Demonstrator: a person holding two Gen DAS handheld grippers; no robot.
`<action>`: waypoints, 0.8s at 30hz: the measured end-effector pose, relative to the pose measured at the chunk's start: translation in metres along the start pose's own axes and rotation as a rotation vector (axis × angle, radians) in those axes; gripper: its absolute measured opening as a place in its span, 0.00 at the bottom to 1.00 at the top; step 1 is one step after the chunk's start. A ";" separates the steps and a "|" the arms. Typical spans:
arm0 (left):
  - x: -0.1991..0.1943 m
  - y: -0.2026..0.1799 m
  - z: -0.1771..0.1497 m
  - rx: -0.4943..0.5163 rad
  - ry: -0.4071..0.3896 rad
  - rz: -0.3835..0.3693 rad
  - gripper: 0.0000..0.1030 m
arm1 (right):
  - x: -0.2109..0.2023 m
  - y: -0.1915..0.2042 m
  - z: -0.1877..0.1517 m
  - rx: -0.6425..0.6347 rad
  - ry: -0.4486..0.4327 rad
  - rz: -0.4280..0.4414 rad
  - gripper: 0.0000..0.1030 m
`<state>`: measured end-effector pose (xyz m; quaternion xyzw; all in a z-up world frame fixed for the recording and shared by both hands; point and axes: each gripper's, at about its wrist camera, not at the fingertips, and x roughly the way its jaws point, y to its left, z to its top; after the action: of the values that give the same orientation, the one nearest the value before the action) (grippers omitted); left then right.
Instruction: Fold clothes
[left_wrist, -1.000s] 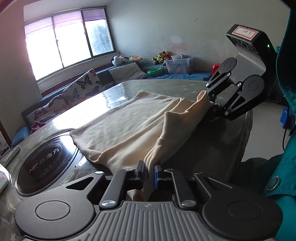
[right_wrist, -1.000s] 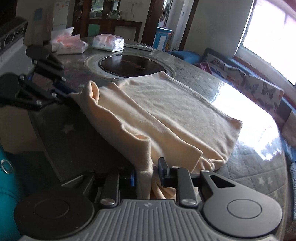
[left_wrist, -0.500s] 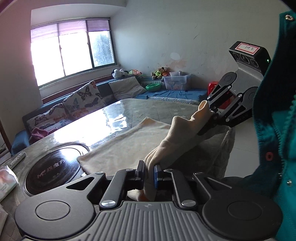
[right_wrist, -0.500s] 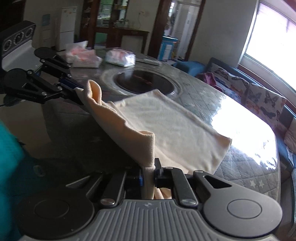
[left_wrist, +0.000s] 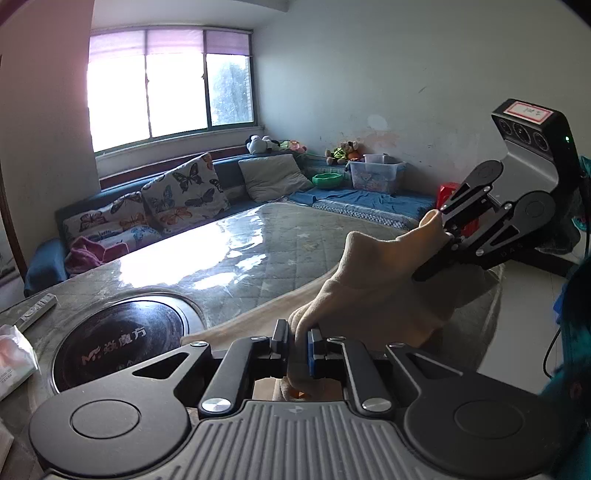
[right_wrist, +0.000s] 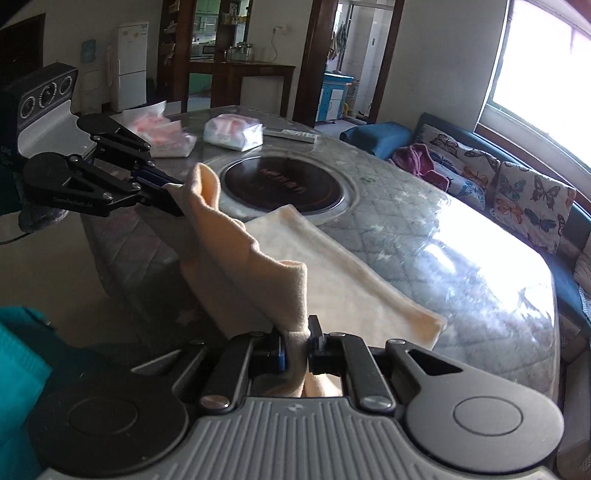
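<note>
Cream fleece, a soft garment (right_wrist: 332, 280), is pinched at two points along its near edge, one by each claw. Seen from the right wrist, the right gripper (right_wrist: 297, 349) has its jaws pressed together on a bunched fold of the cloth, which stands up from between the pads and droops down behind them. From there the edge runs up and to the left as a sagging ridge to the left gripper (right_wrist: 168, 186), whose jaws are likewise clamped on a corner that pokes up past the tips like a small ear.

Seen from the left wrist, the left gripper (left_wrist: 297, 343) nips the same fabric (left_wrist: 373, 280) tight between its pads, and the right gripper (left_wrist: 445, 234) shows across at the right with the other corner caught in its tips. Between the two claws the held edge hangs clear of the surface, while the rest of the garment slopes down and lies flat on the round table (right_wrist: 461, 236), its far corner resting on the glossy quilted cover.

Just beyond the cloth sits the dark round hob (right_wrist: 282, 181) set into the tabletop (the fabric's far edge reaches its metal ring). Further back lie plastic-wrapped packets (right_wrist: 232, 131), and a sofa with butterfly cushions (left_wrist: 181, 192) lines the wall under the window
</note>
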<state>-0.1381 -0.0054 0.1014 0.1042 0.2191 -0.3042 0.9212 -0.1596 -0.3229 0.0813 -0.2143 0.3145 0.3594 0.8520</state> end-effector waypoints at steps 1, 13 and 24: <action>0.007 0.006 0.005 -0.004 0.004 0.000 0.10 | 0.004 -0.006 0.005 0.007 0.003 0.001 0.09; 0.122 0.080 0.011 -0.106 0.199 -0.007 0.11 | 0.098 -0.091 0.034 0.141 0.113 0.006 0.10; 0.130 0.125 0.002 -0.337 0.210 0.048 0.25 | 0.126 -0.134 0.003 0.390 0.073 -0.013 0.46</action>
<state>0.0315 0.0258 0.0503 -0.0155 0.3592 -0.2288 0.9047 0.0096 -0.3481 0.0150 -0.0602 0.4076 0.2781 0.8677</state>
